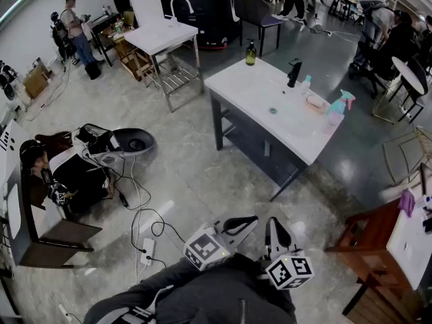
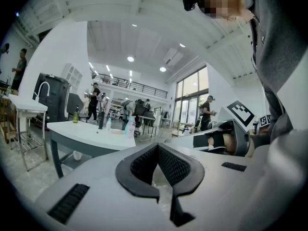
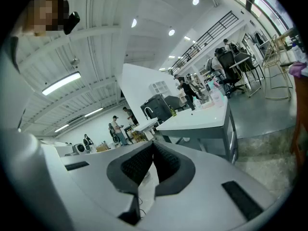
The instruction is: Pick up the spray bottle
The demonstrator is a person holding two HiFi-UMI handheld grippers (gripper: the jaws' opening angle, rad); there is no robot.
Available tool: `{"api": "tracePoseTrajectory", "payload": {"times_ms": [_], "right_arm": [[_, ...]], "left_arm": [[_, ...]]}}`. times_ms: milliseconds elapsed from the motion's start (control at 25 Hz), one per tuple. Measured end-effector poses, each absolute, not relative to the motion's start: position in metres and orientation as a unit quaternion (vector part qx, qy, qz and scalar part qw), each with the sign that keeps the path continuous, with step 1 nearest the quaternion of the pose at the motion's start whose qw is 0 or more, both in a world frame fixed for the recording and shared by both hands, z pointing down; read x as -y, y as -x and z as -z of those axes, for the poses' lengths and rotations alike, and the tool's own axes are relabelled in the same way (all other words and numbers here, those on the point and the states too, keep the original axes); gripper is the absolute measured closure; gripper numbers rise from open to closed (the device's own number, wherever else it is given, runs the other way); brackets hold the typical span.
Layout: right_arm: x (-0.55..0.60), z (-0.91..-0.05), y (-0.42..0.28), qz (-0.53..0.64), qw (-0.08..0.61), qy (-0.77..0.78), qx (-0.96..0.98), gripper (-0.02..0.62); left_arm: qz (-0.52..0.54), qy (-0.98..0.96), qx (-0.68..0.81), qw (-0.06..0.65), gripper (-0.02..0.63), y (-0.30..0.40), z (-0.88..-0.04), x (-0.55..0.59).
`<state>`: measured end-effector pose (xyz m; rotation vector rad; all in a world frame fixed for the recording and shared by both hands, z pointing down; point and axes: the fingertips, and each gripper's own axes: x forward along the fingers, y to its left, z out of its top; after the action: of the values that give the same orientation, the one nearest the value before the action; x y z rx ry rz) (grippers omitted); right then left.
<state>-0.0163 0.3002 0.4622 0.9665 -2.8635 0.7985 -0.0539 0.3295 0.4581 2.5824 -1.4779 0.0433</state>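
Note:
The spray bottle [image 1: 335,111] is pale teal with a pink trigger and stands upright near the right end of a white sink counter [image 1: 253,90], far ahead of both grippers. In the left gripper view the spray bottle [image 2: 130,126] shows small on the counter's near end. Low in the head view, close to my body, my left gripper [image 1: 247,223] and right gripper [image 1: 275,224] are held side by side above the floor. Both are shut with nothing between the jaws; their dark pads meet at the tips in the left gripper [image 2: 157,146] and right gripper [image 3: 153,144] views.
On the counter also stand a dark soap bottle [image 1: 250,52], a black faucet [image 1: 294,73] and a small clear bottle [image 1: 306,83]. A second sink table [image 1: 159,36] stands behind. Cables and a power strip [image 1: 146,251] lie on the floor at left. A wooden table [image 1: 368,243] is at right. People stand around.

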Motion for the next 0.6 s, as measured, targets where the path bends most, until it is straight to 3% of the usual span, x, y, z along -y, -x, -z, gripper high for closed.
{"api": "tracePoseTrajectory", "payload": {"times_ms": [600], "right_arm": [[-0.287,-0.469,0.020,-0.287,0.002,-0.293,0.912,0.584]], "left_arm": [[-0.014,-0.854,0.509,0.106,0.598,0.053,-0.464,-0.317]]}}
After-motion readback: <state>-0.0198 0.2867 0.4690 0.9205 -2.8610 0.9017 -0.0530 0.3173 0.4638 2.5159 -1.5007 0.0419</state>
